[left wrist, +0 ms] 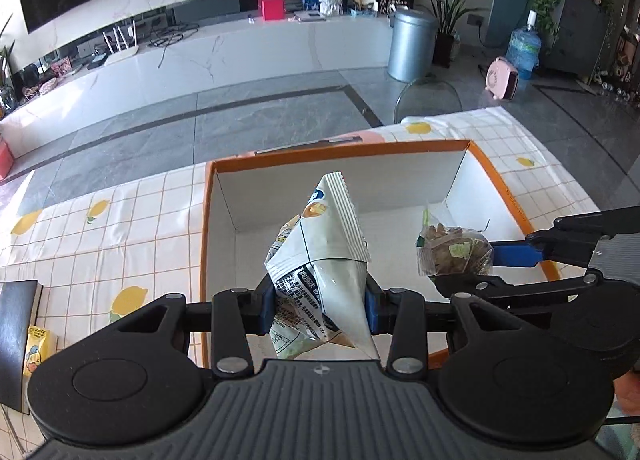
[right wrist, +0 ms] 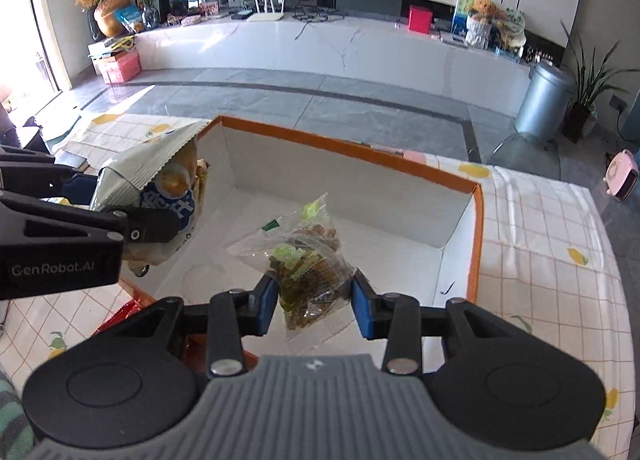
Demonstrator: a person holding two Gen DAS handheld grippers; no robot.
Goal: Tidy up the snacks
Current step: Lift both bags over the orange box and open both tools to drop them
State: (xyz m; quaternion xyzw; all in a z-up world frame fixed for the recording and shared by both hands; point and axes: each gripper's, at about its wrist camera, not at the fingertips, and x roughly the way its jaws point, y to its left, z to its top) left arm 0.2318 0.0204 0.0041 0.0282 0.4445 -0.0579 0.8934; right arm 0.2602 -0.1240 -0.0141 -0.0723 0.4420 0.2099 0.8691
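Both grippers hover over an open box (left wrist: 500, 180), left gripper (left wrist: 320, 310) pinching a white snack bag (left wrist: 320, 260), right gripper (right wrist: 314, 308) pinching a clear snack packet (right wrist: 308, 276), seemingly ready to drop them inside.

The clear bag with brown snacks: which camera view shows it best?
The right wrist view. There the clear bag sits centred between the right claw fingers, over the orange-rimmed box, with its brown and green contents plain. The left wrist view shows the same bag smaller, off to the right, seen from the side.
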